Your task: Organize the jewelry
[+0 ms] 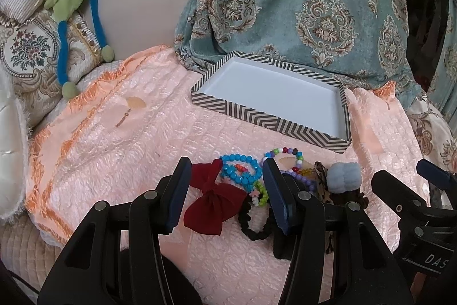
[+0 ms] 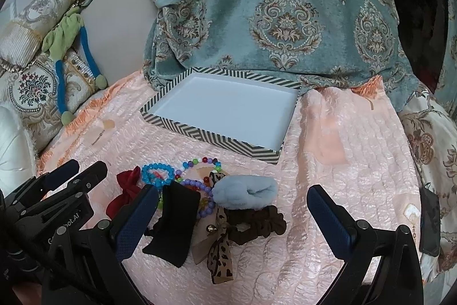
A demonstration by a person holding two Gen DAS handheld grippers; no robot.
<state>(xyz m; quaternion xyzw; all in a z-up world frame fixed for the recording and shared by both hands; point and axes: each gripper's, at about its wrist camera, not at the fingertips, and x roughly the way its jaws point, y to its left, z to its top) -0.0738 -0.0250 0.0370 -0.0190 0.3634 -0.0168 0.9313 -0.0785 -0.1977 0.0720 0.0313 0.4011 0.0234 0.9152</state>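
Jewelry pile (image 2: 200, 199): heaped on pink cloth (image 2: 342, 162), just before box (image 2: 217, 139).
Box: striped rim, white inside, nothing in it; teal drape (image 2: 271, 5) behind.
Blue scrunchie (image 2: 245, 195): atop pile, right side.
Red bow (image 1: 214, 202): between left gripper (image 1: 225, 190) fingers, not touched.
Brown scrunchie (image 2: 257, 222), leopard ribbon (image 2: 221, 259): near edge.
Blue bracelet (image 1: 241, 169), multicolour beads (image 1: 285, 159): far edge.
Left gripper: jaws apart, over pile.
Right gripper (image 2: 231, 216): jaws spread wide, straddling pile, gripping nothing.

Beaded bracelets (image 2: 160, 173), a red bow (image 1: 212, 199) and scrunchies (image 2: 257, 222) are lying heaped near; the striped tray (image 2: 211, 133) is sitting open, farther back.
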